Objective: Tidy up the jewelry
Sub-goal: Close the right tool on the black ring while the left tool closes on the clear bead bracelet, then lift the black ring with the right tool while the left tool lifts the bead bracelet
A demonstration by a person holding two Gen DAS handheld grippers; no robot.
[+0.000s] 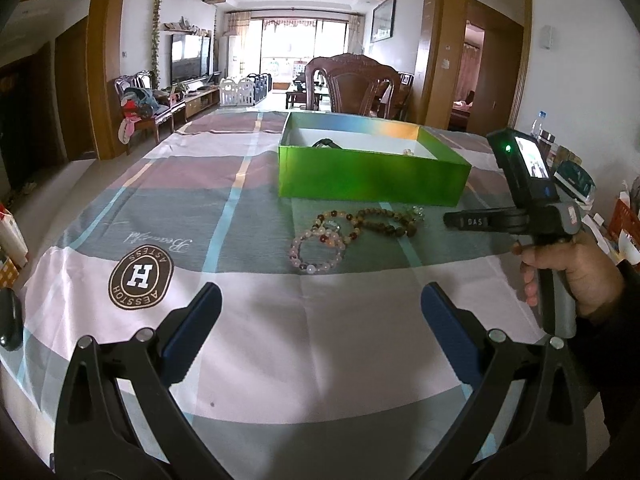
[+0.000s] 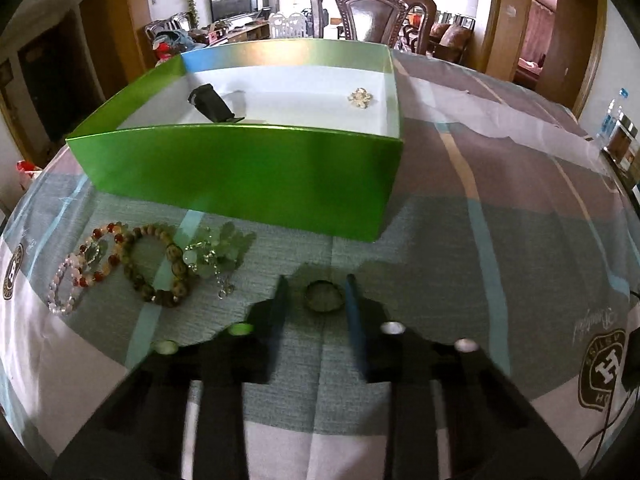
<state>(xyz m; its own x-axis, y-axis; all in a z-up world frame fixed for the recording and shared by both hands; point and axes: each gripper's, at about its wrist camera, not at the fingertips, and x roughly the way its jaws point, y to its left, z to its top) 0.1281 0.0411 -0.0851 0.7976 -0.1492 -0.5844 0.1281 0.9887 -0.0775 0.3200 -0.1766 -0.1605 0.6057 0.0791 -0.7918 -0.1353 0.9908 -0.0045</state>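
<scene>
A green open box (image 1: 372, 176) (image 2: 240, 168) stands on the checked tablecloth; inside lie a black item (image 2: 210, 104) and a small pale brooch (image 2: 360, 98). Several bead bracelets (image 1: 352, 236) (image 2: 120, 264) and a pale green jade ornament (image 2: 216, 252) lie in front of the box. A small dark ring (image 2: 323, 296) lies on the cloth between the right gripper's parted fingers. My right gripper (image 2: 316, 284) is open around it, low over the cloth; it also shows in the left wrist view (image 1: 468, 222). My left gripper (image 1: 320, 300) is open and empty, nearer than the bracelets.
A dark wooden chair (image 1: 352, 88) stands behind the table's far edge. Bottles and boxes (image 1: 576, 176) crowd the table's right side. A brown round logo (image 1: 140, 276) is printed on the cloth at left.
</scene>
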